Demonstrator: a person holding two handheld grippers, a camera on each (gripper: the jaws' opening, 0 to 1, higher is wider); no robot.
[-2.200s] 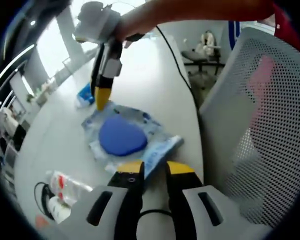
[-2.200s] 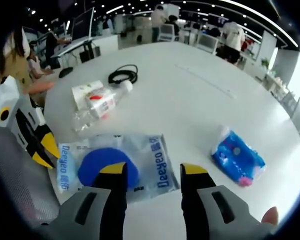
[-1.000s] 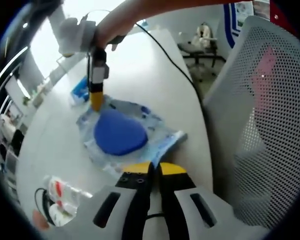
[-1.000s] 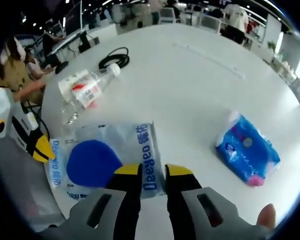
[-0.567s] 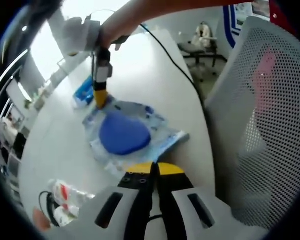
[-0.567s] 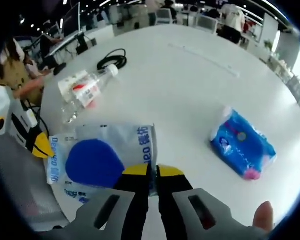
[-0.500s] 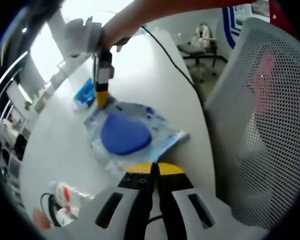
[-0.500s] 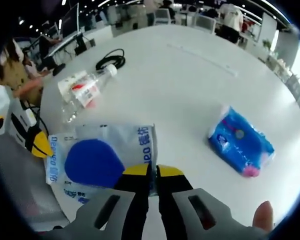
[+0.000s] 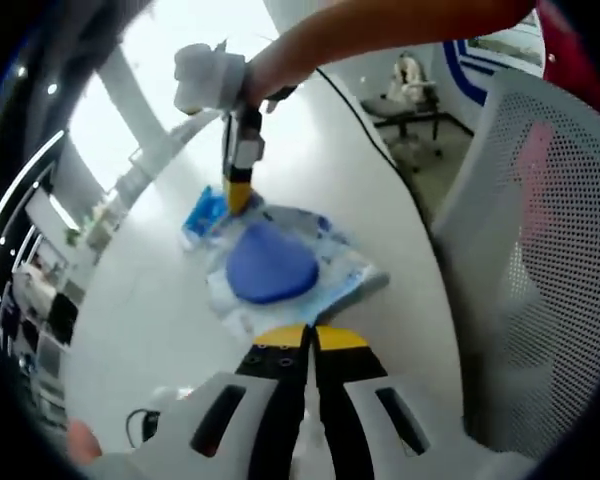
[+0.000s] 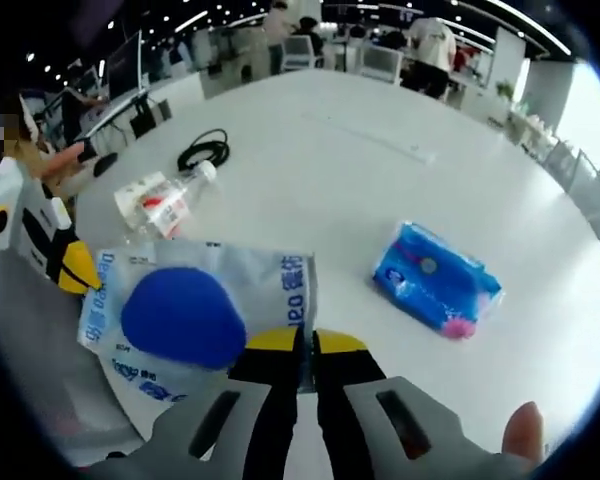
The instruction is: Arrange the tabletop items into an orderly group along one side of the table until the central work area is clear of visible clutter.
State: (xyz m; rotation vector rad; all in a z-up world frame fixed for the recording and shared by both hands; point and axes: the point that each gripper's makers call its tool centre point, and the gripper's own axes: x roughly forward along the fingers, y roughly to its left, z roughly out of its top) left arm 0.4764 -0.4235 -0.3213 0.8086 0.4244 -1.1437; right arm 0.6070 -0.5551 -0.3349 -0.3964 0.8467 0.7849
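Between the two claws hangs a clear plastic pouch with a blue rounded pad sealed inside it. The right gripper has its jaws pressed together on the pouch's printed edge strip. The left gripper has its jaws together too, at the opposite edge of the pouch; in the right gripper view it comes in from the left at that far edge.

The pouch looks light and limp: the film wrinkles and sags between the two holds, so it will likely fold or swing if one side lets go. The film is probably slick, so the flat sealed margin is the sound place to pinch, not the bulge over the pad.

Ahead and to the right of the right gripper lies a blue tissue pack on the white table. It looks soft and squashy, best taken across its short width. Farther off to the left lie a clear bottle on its side, which will likely roll, and a coiled black cable.
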